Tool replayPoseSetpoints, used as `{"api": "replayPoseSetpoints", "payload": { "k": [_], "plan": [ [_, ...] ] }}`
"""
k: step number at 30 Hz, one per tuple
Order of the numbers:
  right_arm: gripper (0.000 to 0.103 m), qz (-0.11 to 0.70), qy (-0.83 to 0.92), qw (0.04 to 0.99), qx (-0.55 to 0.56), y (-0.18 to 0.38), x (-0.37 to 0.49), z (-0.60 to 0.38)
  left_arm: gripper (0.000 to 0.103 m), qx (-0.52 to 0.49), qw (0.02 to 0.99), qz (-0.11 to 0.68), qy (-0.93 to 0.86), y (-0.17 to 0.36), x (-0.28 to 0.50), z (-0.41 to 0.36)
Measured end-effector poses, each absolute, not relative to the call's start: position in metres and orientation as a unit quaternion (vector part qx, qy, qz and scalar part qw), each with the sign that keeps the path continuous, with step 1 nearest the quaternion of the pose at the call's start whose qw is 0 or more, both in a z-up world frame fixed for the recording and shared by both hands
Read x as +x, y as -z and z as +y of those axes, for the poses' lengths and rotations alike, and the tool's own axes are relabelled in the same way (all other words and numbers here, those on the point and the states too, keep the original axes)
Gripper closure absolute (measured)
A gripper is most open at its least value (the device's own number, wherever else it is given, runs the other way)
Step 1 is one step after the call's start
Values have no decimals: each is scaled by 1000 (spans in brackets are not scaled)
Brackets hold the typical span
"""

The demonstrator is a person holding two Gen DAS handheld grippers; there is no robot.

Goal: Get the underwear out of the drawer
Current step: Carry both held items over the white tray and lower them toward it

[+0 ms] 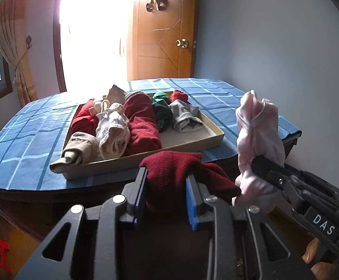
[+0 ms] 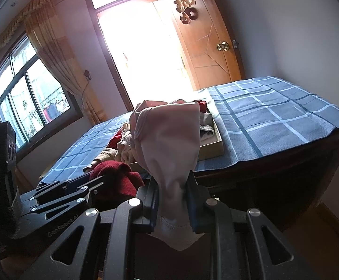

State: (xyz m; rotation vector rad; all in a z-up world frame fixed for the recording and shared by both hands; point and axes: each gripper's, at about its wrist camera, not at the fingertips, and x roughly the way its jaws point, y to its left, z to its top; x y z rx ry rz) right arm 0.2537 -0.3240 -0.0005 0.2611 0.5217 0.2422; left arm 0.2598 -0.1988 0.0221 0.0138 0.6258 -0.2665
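Off the near edge of the surface (image 1: 29, 154), in open room in front of it, both grippers are held side by side. The left gripper (image 1: 167, 177) is closed on a dark red garment (image 1: 174, 165), pinched between its blue pads. The right gripper (image 2: 173, 182) is closed on a pale pink garment (image 2: 169, 140), which stands bunched above the jaws, with a flap hanging below them. A blue checked cloth (image 2: 274, 121) is spread over the surface and droops over its near and right edges. Bare cloth is seen to the left, to the right and behind the drawer (image 1: 192, 143), a shallow tan tray set near the front edge. Rolled clothes are packed in it: dark red, cream, beige, green and grey pieces. One beige roll (image 1: 76, 151) overhangs its near left corner. An open strip of tray floor is seen at the near right.
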Motion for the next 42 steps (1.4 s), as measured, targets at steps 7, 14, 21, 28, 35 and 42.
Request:
{"api": "replayPoseSetpoints", "payload": {
  "k": [7, 14, 21, 28, 35, 42],
  "plan": [
    [80, 256, -113, 951, 129, -2, 262, -326, 74, 11, 943, 305, 134, -24, 268, -206],
    [80, 257, -111, 951, 132, -2, 269, -329, 74, 11, 942, 307, 133, -25, 274, -208],
    [80, 253, -108, 952, 134, -7, 275, -331, 74, 11, 943, 305, 136, -30, 281, -211],
    [80, 250, -106, 952, 138, -11, 283, -335, 74, 15, 942, 307, 137, -33, 291, -215],
    [80, 250, -105, 952, 139, -16, 291, -335, 74, 17, 941, 308, 137, -38, 300, -216],
    [80, 249, -105, 953, 139, -23, 300, -337, 74, 22, 942, 306, 135, -45, 310, -218]
  ]
}}
